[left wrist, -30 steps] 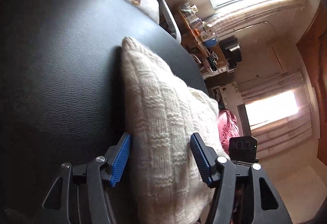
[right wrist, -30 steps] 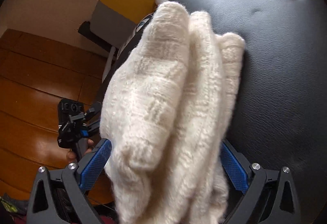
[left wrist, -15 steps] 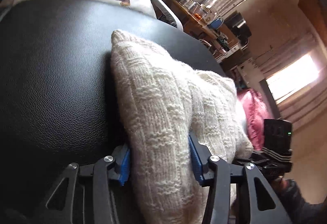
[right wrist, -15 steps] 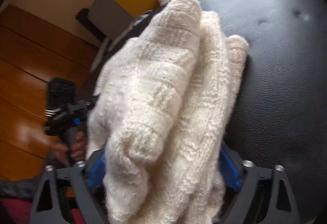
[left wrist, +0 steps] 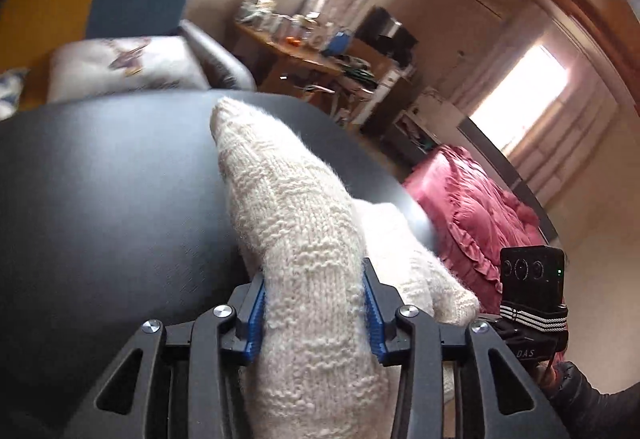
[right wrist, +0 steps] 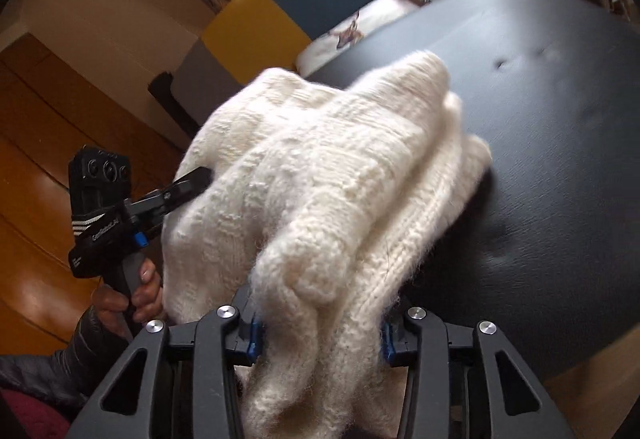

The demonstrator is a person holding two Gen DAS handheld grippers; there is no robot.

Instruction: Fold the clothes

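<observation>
A folded cream knitted sweater (left wrist: 296, 223) lies bunched on a black leather surface (left wrist: 112, 199). My left gripper (left wrist: 314, 309) is shut on one thick folded edge of it, blue pads pressed into the knit. In the right wrist view the sweater (right wrist: 332, 175) rises in thick folds, and my right gripper (right wrist: 320, 337) is shut on the near end of it. The left gripper (right wrist: 176, 195) shows at the sweater's left side, held by a hand (right wrist: 136, 291). The right gripper's camera block (left wrist: 532, 279) appears at the right of the left wrist view.
A yellow and blue chair back (right wrist: 288, 11) and a printed cushion (left wrist: 124, 67) stand beyond the black surface (right wrist: 560, 159). A red ruffled blanket (left wrist: 472, 207) lies to the right. A cluttered wooden desk (left wrist: 296, 51) stands by the windows. Wooden floor (right wrist: 36, 167) is at the left.
Both grippers went from open around the sweater to shut on it. The sweater's near edge is lifted and bunched, and both views have tilted up toward the room.
</observation>
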